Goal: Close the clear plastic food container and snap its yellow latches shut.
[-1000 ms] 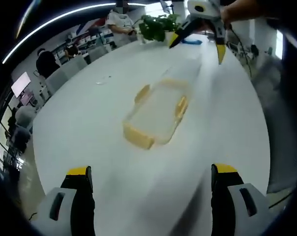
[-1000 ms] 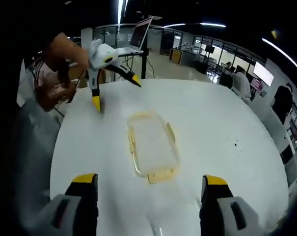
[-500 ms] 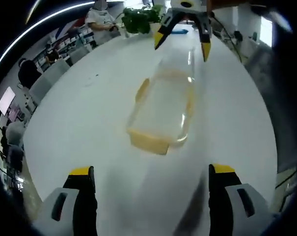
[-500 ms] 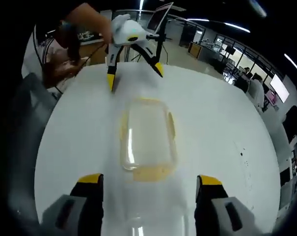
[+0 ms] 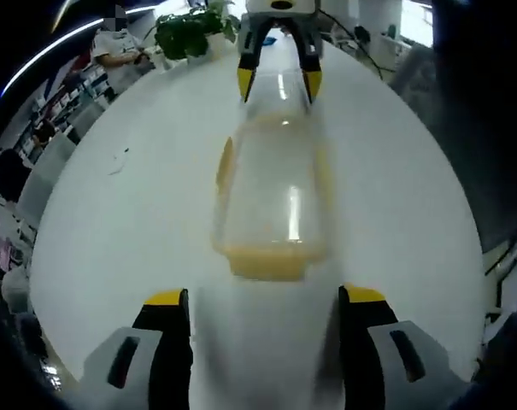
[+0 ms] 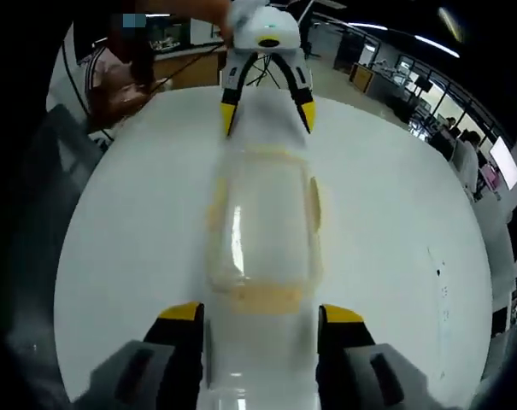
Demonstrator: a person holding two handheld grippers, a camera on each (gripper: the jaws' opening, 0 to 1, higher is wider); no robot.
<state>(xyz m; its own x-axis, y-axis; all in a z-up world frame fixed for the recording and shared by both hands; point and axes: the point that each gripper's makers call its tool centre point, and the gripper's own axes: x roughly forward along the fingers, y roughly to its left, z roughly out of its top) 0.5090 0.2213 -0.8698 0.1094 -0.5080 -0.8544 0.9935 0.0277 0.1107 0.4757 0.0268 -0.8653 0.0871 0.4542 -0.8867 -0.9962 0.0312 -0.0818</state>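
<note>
The clear plastic container (image 5: 271, 192) lies lengthwise on the white table (image 5: 130, 231), with yellow latches (image 5: 267, 261) at its ends and sides. My left gripper (image 5: 265, 299) is open, its yellow-tipped jaws standing just short of the container's near end. My right gripper (image 5: 275, 75) faces it from the far end, open, with its jaws on either side of that end. In the right gripper view the same container (image 6: 262, 218) shows a yellow end latch (image 6: 262, 297) just ahead of my right gripper (image 6: 260, 313). The left gripper (image 6: 265, 96) stands open at the far end. Blur hides how the lid sits.
A potted plant (image 5: 188, 30) stands at the table's far edge in the left gripper view, with seated people behind it. A person's arm (image 6: 126, 73) and office desks lie beyond the table (image 6: 113, 256) in the right gripper view. Small dark specks (image 6: 437, 273) mark the tabletop.
Both grippers have closed in on the container from opposite ends and lined up with its long axis. Their jaws stand a little narrower than before. The container has stayed on the table.
</note>
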